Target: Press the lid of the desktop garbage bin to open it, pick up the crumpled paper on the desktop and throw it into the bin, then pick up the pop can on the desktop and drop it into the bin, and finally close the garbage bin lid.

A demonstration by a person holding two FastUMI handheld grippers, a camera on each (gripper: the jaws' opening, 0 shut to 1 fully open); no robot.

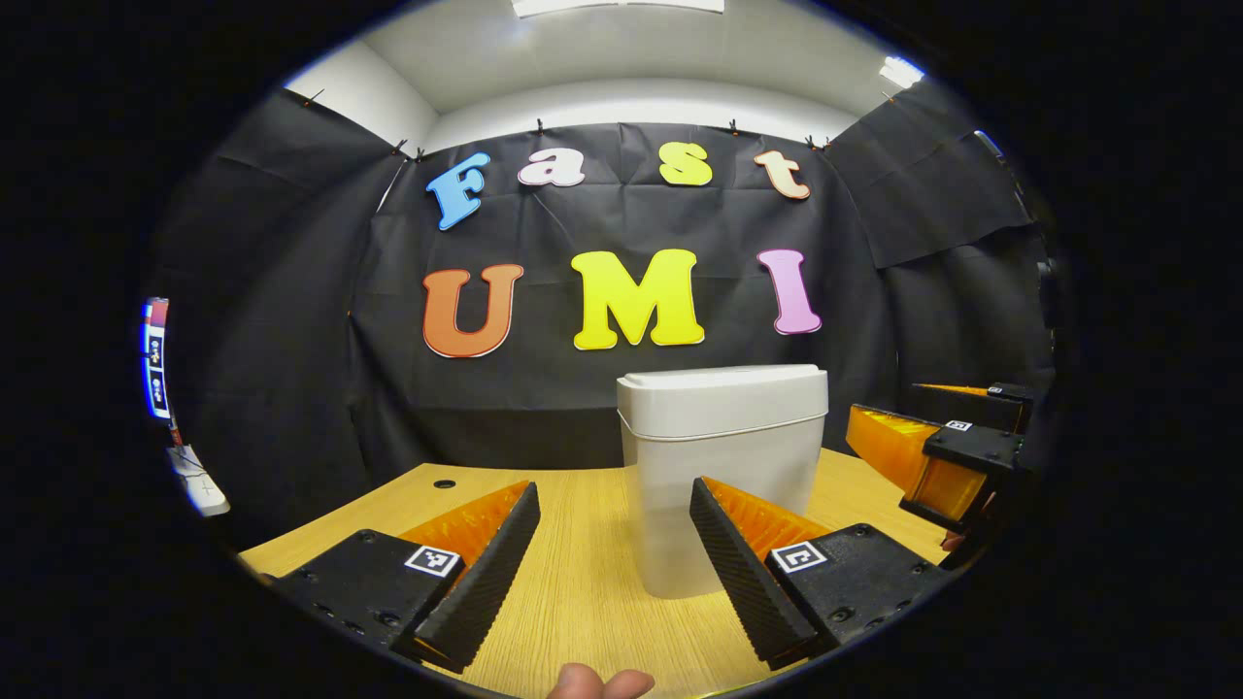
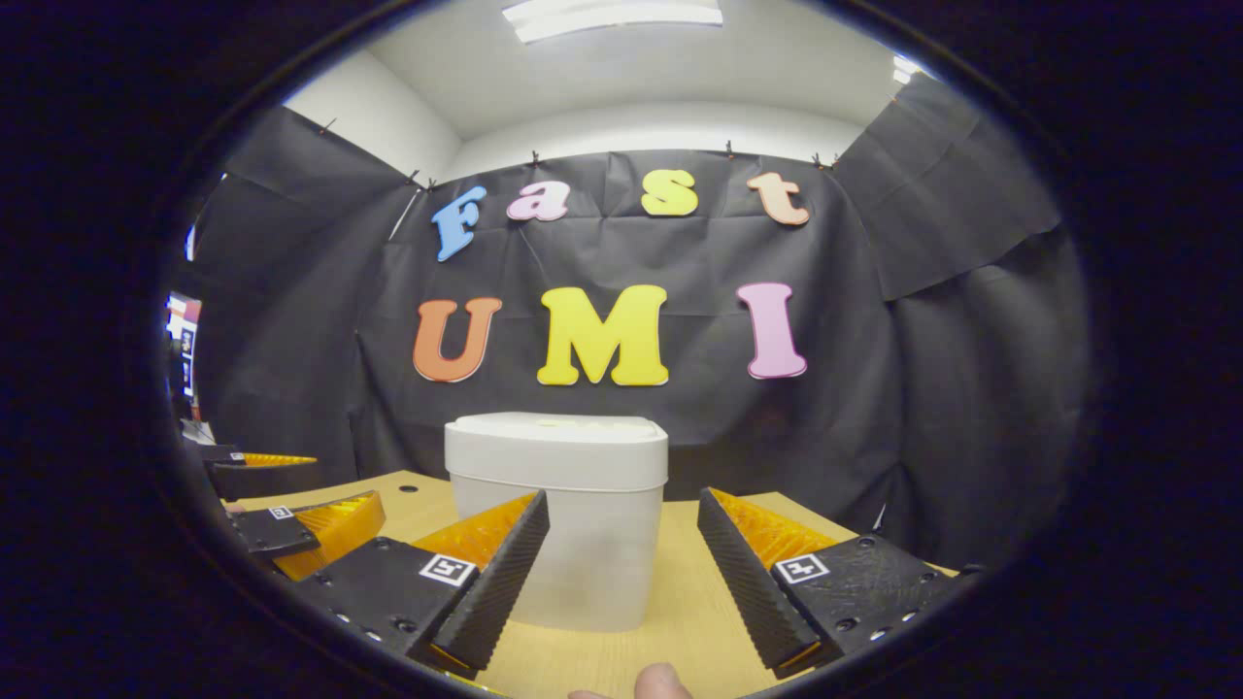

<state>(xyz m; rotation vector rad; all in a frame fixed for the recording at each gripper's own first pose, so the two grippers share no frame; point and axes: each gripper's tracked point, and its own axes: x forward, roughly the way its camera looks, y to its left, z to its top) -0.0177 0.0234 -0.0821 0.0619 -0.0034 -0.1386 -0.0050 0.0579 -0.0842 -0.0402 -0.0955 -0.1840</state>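
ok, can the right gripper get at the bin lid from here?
Probably yes: the right gripper is open and empty, the bin stands straight ahead, and nothing lies above its closed lid.

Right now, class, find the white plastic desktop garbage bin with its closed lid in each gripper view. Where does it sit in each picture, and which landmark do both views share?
Left gripper view: the white plastic desktop garbage bin stands right of centre on the light wooden desktop, behind the right jaw.
Right gripper view: the bin stands just left of centre, between the open jaws.
Shared landmark: the small round hole in the desktop, left of the bin.
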